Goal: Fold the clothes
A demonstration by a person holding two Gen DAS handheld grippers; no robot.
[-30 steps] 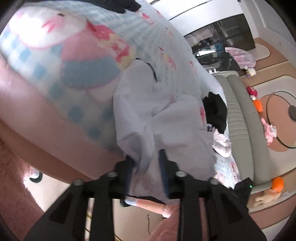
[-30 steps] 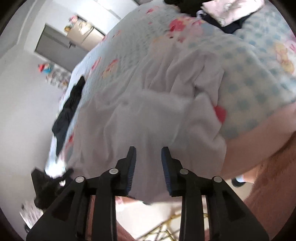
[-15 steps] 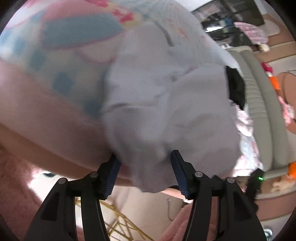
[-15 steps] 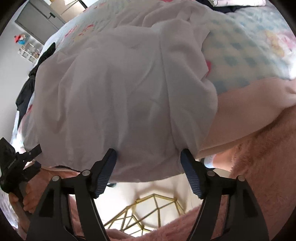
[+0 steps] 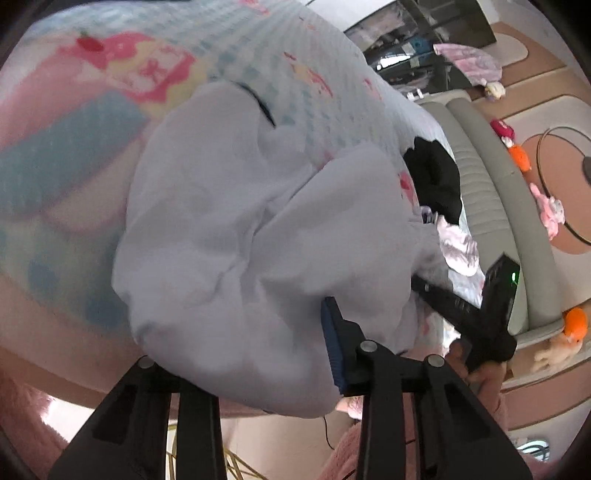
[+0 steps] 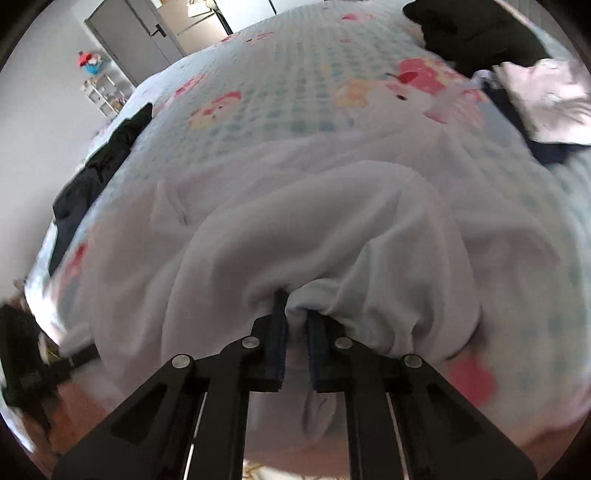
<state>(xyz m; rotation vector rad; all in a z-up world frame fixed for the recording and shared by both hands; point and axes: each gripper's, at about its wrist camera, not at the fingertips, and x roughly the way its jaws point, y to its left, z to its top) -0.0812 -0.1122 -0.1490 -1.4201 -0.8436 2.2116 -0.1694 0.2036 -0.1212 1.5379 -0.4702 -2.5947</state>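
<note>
- The right gripper (image 6: pixel 295 325) has its two black fingers with blue pads drawn close together, pinching a bunched fold of the white cloth garment (image 6: pixel 314 229); half a second ago those fingers stood wide apart around the cloth's hanging edge.
- The left gripper (image 5: pixel 258 350) stands apart: its right blue pad (image 5: pixel 332 347) is bare and shows beside the cloth, while the left finger is hidden under the garment (image 5: pixel 229 236), which drapes over it. Whether it grips anything I cannot tell. The spread looks as wide as half a second ago.
- The white garment lies rumpled over the near edge of the bed, on the pale blue checked bedspread with pink cartoon prints (image 6: pixel 288 96), and part of it hangs over that edge.
- In the left view, the other gripper's black body (image 5: pixel 476 314) now reaches in at the garment's right side, with the hand (image 5: pixel 480 373) holding it; it was barely in sight earlier.
- A black garment (image 6: pixel 476 33) and a pale pink folded garment (image 6: pixel 546 103) lie near the bed's far right corner.
- Another dark garment (image 6: pixel 99 162) lies along the bed's left edge.
- A grey padded bench (image 5: pixel 495 206) stands beside the bed.
</note>
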